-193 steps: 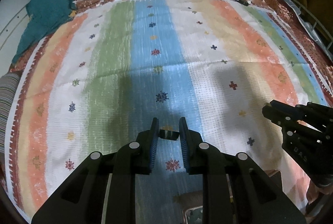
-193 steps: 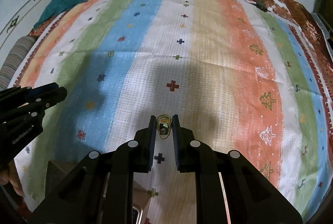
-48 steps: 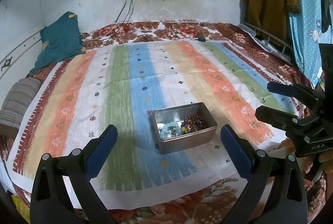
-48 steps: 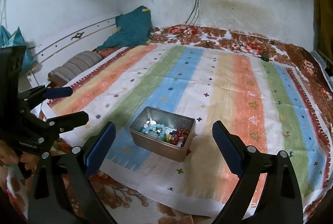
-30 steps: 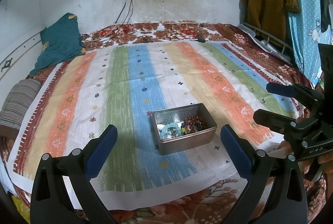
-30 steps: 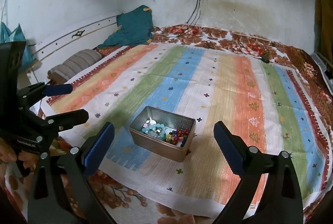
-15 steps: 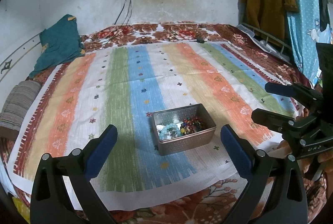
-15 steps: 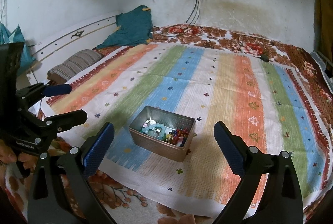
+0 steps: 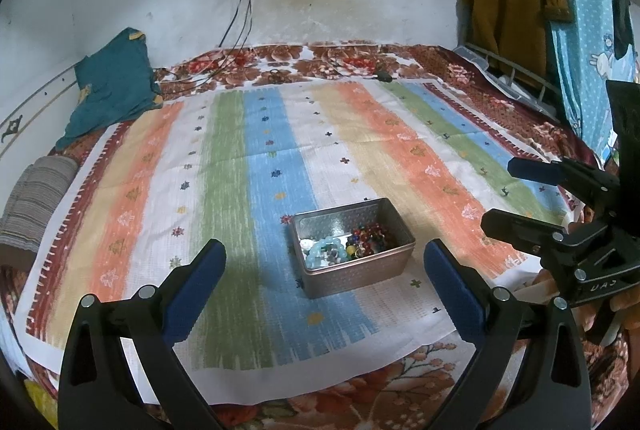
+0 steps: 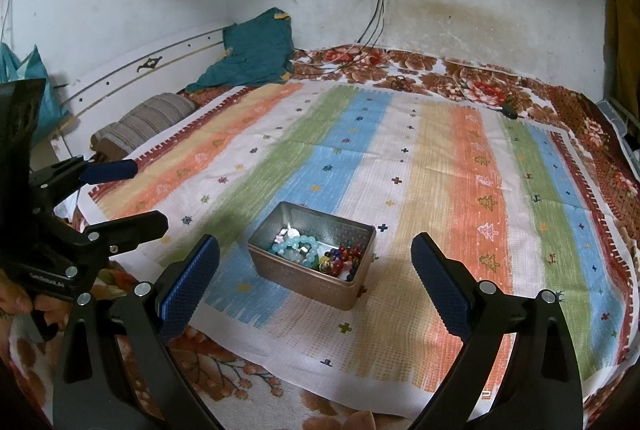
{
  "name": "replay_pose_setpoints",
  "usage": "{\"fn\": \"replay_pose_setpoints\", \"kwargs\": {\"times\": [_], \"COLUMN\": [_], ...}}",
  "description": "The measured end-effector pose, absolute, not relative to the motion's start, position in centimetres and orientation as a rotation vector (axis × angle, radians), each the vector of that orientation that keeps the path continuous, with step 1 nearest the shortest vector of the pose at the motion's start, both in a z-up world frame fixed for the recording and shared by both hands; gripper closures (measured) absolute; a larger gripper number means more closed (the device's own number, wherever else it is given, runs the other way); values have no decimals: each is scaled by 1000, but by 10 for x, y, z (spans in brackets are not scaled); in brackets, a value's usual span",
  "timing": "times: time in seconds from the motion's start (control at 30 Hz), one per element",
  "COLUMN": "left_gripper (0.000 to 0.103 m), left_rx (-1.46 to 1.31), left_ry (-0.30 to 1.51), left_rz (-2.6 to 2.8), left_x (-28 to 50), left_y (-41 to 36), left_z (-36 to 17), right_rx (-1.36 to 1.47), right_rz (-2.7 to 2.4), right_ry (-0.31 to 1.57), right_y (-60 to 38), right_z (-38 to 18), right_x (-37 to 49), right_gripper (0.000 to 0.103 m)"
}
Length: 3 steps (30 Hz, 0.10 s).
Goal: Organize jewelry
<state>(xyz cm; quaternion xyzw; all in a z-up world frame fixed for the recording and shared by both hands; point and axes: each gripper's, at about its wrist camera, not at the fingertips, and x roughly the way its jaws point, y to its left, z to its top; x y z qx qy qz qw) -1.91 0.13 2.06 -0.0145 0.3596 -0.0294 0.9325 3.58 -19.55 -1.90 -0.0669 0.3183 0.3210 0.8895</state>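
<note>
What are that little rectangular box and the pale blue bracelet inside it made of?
The small rectangular box looks like thin sheet metal, a tin: its inner walls are silvery and reflective, its outside a duller coppery tone. The pale blue beaded bracelet has glossy, translucent round beads, so glass, stone or plastic; the pictures cannot settle which.

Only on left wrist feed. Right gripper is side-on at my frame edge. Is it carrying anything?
Observer: No. The right wrist view shows the right gripper wide open with nothing between its blue pads. The rectangular metal tin of beads sits ahead of the gap.
Operator: Left gripper from outside?
Observer: The left gripper is open and empty too, with a hand on its grip.
Operator: Anything past the bed's left side?
Observer: A teal bag shows beyond the white headboard.
</note>
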Motion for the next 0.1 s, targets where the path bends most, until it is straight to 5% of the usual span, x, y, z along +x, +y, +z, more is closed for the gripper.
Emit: {"fn": "replay_pose_setpoints", "kwargs": {"times": [0.1], "left_gripper": [6], "left_rx": [-27], "left_ry": [736], "left_rz": [-63], "left_x": [-20], "left_y": [1], "left_z": [20], "right_rx": [-142], "right_rz": [667], "right_ry": [660], "right_y": [-196], "right_z": [-19], "right_x": [35], "right_gripper": [6]}}
